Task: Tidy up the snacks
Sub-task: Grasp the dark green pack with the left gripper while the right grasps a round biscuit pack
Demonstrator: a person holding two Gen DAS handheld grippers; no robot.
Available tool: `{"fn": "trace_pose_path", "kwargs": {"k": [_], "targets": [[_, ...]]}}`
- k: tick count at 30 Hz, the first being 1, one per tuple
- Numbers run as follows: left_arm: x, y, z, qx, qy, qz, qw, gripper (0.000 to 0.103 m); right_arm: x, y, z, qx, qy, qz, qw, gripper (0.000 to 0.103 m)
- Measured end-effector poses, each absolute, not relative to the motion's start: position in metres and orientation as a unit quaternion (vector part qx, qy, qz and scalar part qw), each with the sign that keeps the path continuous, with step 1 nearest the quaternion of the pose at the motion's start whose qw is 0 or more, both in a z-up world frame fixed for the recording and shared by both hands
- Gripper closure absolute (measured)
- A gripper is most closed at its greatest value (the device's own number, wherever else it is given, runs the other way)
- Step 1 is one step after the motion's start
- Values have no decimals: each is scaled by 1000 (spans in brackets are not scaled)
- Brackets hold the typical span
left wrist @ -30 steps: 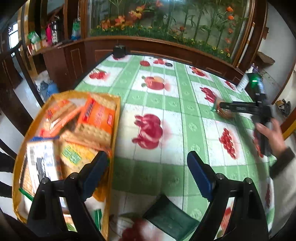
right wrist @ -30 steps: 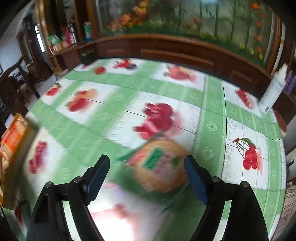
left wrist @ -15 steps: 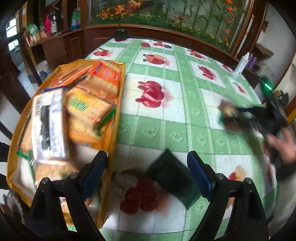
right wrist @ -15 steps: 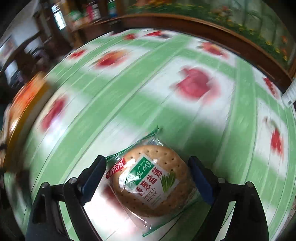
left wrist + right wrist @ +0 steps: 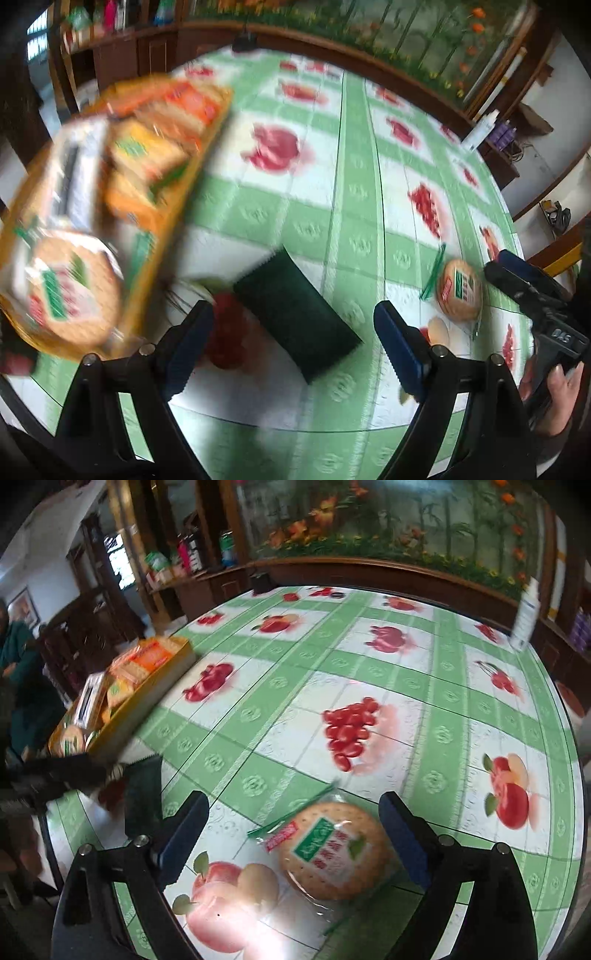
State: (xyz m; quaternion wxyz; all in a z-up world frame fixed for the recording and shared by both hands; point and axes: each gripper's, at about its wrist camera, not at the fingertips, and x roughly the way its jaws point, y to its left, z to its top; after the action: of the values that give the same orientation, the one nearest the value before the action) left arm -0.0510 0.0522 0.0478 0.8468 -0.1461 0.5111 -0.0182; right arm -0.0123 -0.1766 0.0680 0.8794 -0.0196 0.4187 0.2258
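A round cracker pack (image 5: 332, 853) with a green label lies flat on the fruit-print tablecloth (image 5: 369, 686). It sits between the fingers of my right gripper (image 5: 295, 812), whose jaws are opening, and the pads do not touch it. The left wrist view shows the same pack (image 5: 460, 290) just left of the right gripper (image 5: 498, 266). My left gripper (image 5: 293, 328) is open and tilted down over a dark green packet (image 5: 295, 310) lying on the cloth. At the left stands a yellow tray (image 5: 173, 221) holding several biscuit packs, blurred.
A white bottle (image 5: 526, 616) stands at the table's far right edge and a small black box (image 5: 261, 581) at its far edge. Wooden cabinets ring the table. A person in green (image 5: 14, 653) sits beyond the tray (image 5: 162, 679). A hand (image 5: 554, 387) holds the right gripper.
The right gripper swept across the table with the cracker pack, which now lies on the cloth with the jaws wider around it. The left gripper moved closer over the green packet.
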Motion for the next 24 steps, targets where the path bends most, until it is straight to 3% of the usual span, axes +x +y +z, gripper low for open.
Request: {"fn": "trace_pose_path", "kwargs": {"k": [4,5,11,13,15,24], "targets": [[-34,45,28,-150,549,15,822,14,-15,-193,63,11,414,231,880,9],[-30,43,22,-155,559,17,814,10,-16,-196,63,15,413,230,881,9],[-20,13,8,-75,551,-2,831,9,-18,-215,61,50,403,241,881,9],[-21,11,5,-46,551,-19,833,16,-17,-219,58,57,402,241,881,9],[-23,13,6,-25,544,-23,839,49,-15,-223,55,61,405,239,881,9],[-27,16,8,13,533,-83,842,52,-6,-215,49,12,421,224,879,9]]}}
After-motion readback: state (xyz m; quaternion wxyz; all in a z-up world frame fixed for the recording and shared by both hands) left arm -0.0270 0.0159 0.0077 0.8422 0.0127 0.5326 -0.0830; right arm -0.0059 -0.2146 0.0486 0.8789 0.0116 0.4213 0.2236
